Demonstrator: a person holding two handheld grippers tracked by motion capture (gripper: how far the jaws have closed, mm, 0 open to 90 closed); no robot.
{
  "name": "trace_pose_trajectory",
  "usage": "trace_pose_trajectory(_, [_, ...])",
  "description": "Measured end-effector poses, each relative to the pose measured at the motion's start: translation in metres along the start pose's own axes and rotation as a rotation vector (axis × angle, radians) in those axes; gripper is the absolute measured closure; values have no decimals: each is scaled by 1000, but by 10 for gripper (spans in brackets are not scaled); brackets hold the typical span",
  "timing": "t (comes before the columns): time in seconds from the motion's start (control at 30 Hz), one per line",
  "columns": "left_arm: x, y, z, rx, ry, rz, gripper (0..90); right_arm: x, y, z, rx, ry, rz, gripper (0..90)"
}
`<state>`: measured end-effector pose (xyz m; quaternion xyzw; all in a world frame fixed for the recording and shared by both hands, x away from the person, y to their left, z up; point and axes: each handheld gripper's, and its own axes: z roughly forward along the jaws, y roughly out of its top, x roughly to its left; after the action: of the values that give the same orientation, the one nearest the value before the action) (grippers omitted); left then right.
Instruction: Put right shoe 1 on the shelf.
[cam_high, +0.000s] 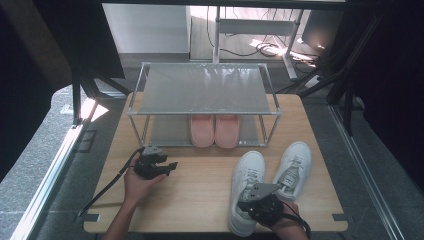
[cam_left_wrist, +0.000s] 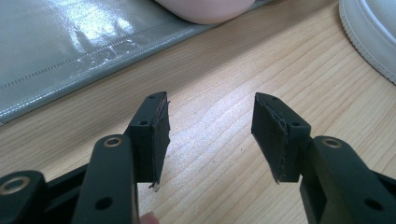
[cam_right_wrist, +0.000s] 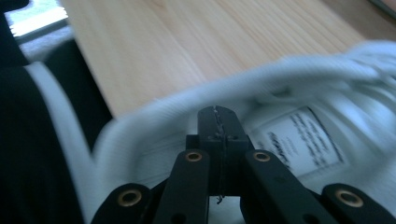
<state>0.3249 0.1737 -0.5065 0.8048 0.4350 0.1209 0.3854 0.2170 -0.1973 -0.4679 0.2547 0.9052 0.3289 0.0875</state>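
Right hand-held gripper (cam_high: 254, 200) sits at the lower right of the high view, over the heel end of the left white sneaker (cam_high: 246, 190). In the right gripper view its jaws are pressed flat together, pads meeting with nothing visible between them, the tip poking just inside the sneaker's heel opening (cam_right_wrist: 196, 112) above the printed insole label (cam_right_wrist: 306, 140). Clenched, then, but not clamped on the collar; whether the tip touches the lining cannot be told because of the blur.

Left hand-held gripper (cam_left_wrist: 210, 135) is released: jaws stand well apart over bare counter (cam_left_wrist: 224, 84), nothing between them. In the high view it rests at lower left of centre (cam_high: 155, 165), just in front of the shoe rack (cam_high: 200, 90).

The sneaker lies on the counter, toe pointing up the frame toward the rack, its mate (cam_high: 295, 167) just beside it to the right. Pink slippers (cam_high: 214, 131) occupy the rack's lower shelf.

Handling judgement: the sneaker is likely light, with a stiff rubber sole and a soft padded upper that gives under pressure. Smooth upper could slip in a pinch across the toe. Best hold looks to be the heel collar, one jaw inside and one outside, or the tongue near the laces. A grip at the heel alone may let the toe droop and swing.
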Motion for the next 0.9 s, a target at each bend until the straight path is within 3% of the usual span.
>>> trace_pose_trajectory(0.07, [0,0,1,2,-1,0,475,-2,-1,-4,-29,11,14,900])
trace_pose_trajectory(0.17, [0,0,0,-1,-3,-1,475,-7,0,-17,-77,-10,26,900])
trace_pose_trajectory(0.27, [0,0,0,-3,-2,-2,475,-21,4,-34,-106,-72,51,900])
trace_pose_trajectory(0.33, [0,0,0,-3,-2,-2,475,-35,7,-42,-127,-80,78,900])
trace_pose_trajectory(0.4, [1,0,0,-3,-2,-1,475,-50,11,-45,-111,-142,89,900])
trace_pose_trajectory(0.5, [1,0,0,-1,-1,2,476,-75,16,-45,-103,-167,130,900])
trace_pose_trajectory(0.67, [1,0,1,-1,-1,1,475,-116,20,-32,-41,-201,192,900])
trace_pose_trajectory(0.9, [1,0,2,2,-2,3,475,-144,28,-12,58,-204,203,900])
